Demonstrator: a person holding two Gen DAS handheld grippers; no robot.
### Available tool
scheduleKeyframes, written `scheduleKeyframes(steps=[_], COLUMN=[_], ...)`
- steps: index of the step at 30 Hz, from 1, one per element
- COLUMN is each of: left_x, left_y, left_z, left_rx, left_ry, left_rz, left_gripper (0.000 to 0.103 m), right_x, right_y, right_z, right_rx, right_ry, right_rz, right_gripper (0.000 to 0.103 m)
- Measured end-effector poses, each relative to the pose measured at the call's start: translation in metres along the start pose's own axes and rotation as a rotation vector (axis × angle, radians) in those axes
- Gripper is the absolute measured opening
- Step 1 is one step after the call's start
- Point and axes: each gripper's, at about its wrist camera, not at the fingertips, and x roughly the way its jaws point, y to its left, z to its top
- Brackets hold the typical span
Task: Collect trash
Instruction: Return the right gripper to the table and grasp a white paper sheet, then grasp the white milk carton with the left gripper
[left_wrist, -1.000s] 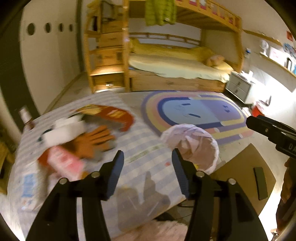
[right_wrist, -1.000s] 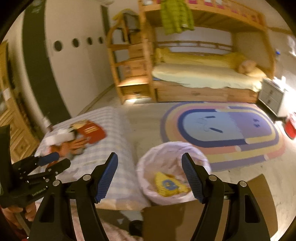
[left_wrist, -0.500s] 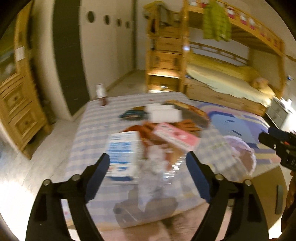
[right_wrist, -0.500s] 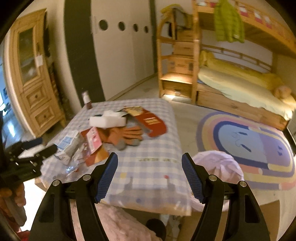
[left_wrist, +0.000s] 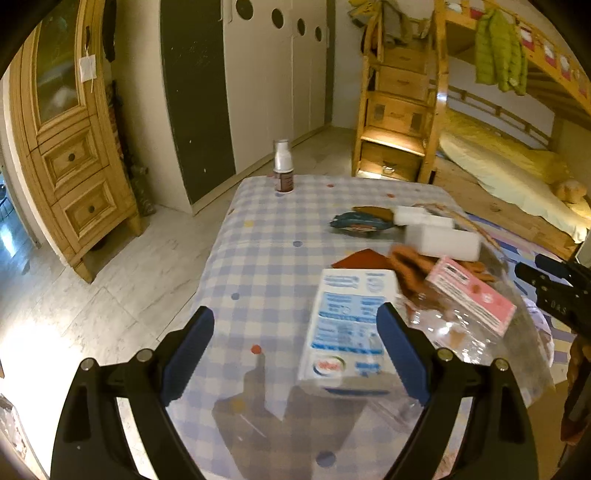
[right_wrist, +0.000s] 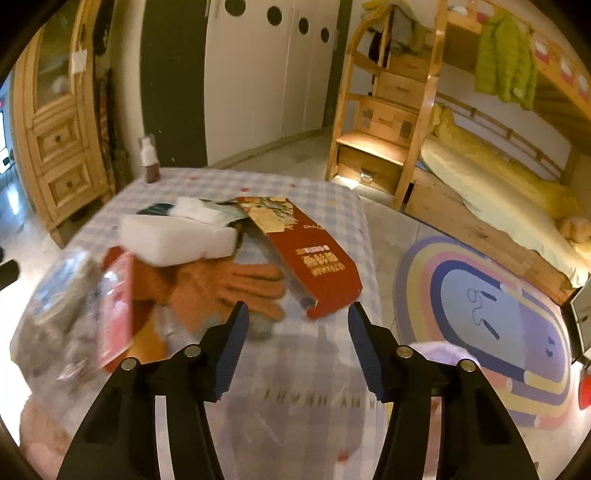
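Observation:
Trash lies in a heap on the checked tablecloth (left_wrist: 266, 258): a white and blue carton (left_wrist: 351, 332), a pink box (left_wrist: 469, 291), clear plastic wrap (left_wrist: 443, 332), white foam blocks (left_wrist: 439, 236) and orange gloves (left_wrist: 410, 266). My left gripper (left_wrist: 295, 354) hangs wide open just left of the carton, its right finger in front of the carton's edge. My right gripper (right_wrist: 297, 332) is open with its jaws closing, and only cloth shows between them. Just beyond it lie an orange glove (right_wrist: 229, 288) and a flat red carton (right_wrist: 314, 254). The white bin bag (right_wrist: 436, 354) peeks out behind its right finger.
A small bottle (left_wrist: 283, 171) stands at the table's far edge, with a dark snack bag (left_wrist: 354, 223) nearer. A wooden cabinet (left_wrist: 74, 155) is on the left, bunk-bed stairs (left_wrist: 399, 122) behind, and a rainbow rug (right_wrist: 480, 314) on the floor to the right.
Both views swung left from the bin bag to the table's trash pile. The left jaws spread wider. The right jaws have narrowed since half a second ago.

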Motion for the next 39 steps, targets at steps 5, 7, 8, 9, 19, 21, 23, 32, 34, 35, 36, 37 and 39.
scheduleKeyframes(steps=[5,7,8,9,19,21,23,32,34,35,36,37,39], left_x=[0.016,0.019,0.02,0.02,0.009,0.005,0.002,0.001,0.005,0.008,0.011,0.014,0.022], left_y=[0.003,0.001,0.001,0.001,0.003,0.004,0.004,-0.018,-0.024,-0.027,-0.028,-0.029,-0.029], left_z=[0.008,0.009,0.01,0.01,-0.002,-0.007,-0.015,-0.034,-0.035,-0.035,-0.034,-0.034,-0.032], left_rx=[-0.008,-0.004,-0.002,-0.002,0.013,0.017,0.021,0.084,0.102,0.105,0.105,0.099,0.088], left_ry=[0.014,0.012,0.014,0.013,0.0,-0.003,0.002,0.029,0.035,0.038,0.042,0.048,0.058], left_rz=[0.011,0.009,0.011,0.01,-0.017,-0.029,-0.045,-0.09,-0.088,-0.089,-0.093,-0.101,-0.113], left_gripper=[0.087,0.087,0.087,0.087,0.087,0.087,0.087,0.087,0.091,0.092,0.092,0.092,0.092], right_x=[0.037,0.048,0.052,0.058,0.013,-0.009,-0.028,-0.073,-0.076,-0.076,-0.077,-0.077,-0.078], right_y=[-0.001,0.001,0.001,0.002,-0.031,-0.042,-0.043,-0.02,-0.016,-0.013,-0.013,-0.011,-0.01], right_z=[0.018,0.021,0.021,0.022,0.027,0.024,0.019,-0.023,-0.029,-0.032,-0.035,-0.038,-0.041], right_rx=[-0.032,-0.05,-0.057,-0.068,0.091,0.167,0.205,0.267,0.247,0.241,0.238,0.236,0.232], right_ry=[0.032,0.045,0.051,0.064,0.04,0.038,0.033,0.038,0.05,0.054,0.056,0.06,0.063], right_rz=[-0.023,-0.036,-0.04,-0.045,0.007,0.054,0.087,0.163,0.154,0.152,0.153,0.154,0.152], right_gripper=[0.056,0.056,0.056,0.054,0.007,0.0,0.0,0.0,0.0,0.0,0.0,0.0,0.0])
